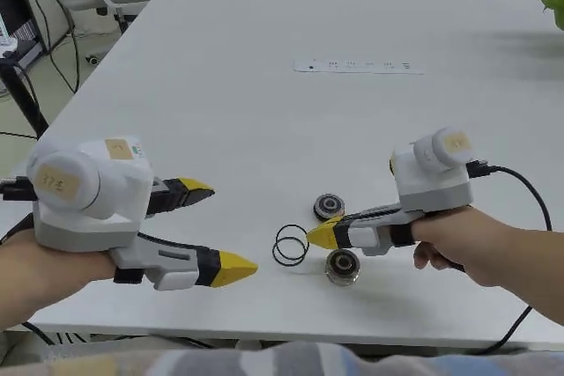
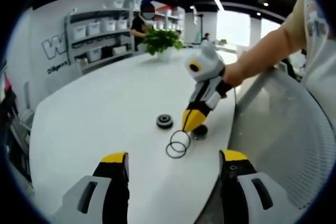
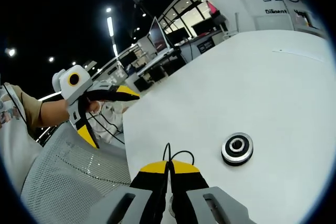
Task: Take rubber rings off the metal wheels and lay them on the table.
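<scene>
Right gripper (image 1: 312, 235), jaws pinched shut, tip touching two rubber rings (image 1: 290, 246) lying on the table (image 1: 264, 112) beside the metal wheels (image 1: 342, 265), looks mid-laydown; left gripper (image 1: 227, 226) gapes wide, empty; next, back off, grab a wheel.

Left gripper (image 1: 220, 228) held level, jaws spread wide, right gripper (image 1: 319, 235) facing it, jaws pressed together
</scene>
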Motion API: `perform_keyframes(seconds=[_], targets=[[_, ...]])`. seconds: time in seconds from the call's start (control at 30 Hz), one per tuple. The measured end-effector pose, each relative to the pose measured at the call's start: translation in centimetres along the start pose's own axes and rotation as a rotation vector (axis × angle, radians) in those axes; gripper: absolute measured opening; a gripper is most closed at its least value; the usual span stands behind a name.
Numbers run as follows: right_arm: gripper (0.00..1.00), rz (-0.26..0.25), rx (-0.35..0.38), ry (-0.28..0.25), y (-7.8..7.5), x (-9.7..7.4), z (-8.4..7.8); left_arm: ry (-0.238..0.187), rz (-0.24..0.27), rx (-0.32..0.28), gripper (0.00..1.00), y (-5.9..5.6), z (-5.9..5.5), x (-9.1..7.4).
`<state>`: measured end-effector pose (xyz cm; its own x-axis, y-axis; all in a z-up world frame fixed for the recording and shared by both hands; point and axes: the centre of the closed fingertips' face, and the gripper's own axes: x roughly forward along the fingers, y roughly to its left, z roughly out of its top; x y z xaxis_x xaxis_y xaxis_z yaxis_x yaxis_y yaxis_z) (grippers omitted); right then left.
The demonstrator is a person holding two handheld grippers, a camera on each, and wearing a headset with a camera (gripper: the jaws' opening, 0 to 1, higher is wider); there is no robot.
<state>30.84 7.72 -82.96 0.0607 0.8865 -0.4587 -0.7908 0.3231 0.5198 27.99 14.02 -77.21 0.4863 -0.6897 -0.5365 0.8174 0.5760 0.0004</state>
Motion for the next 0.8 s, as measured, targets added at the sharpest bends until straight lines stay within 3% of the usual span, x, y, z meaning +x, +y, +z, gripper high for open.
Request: perform_keyframes(seconds=[0.23,0.8], targets=[[0.00,-0.008,0.013,0.013,-0.1,0.7,-0.5,-0.006,0.017,-0.014,0.73,0.3,-0.1,-0.3],[0.00,-0.078,0.018,0.026,-1.4,1.0,-1.3,0.019,0.003,-0.022,0.73,0.0,-0.8,0.0]])
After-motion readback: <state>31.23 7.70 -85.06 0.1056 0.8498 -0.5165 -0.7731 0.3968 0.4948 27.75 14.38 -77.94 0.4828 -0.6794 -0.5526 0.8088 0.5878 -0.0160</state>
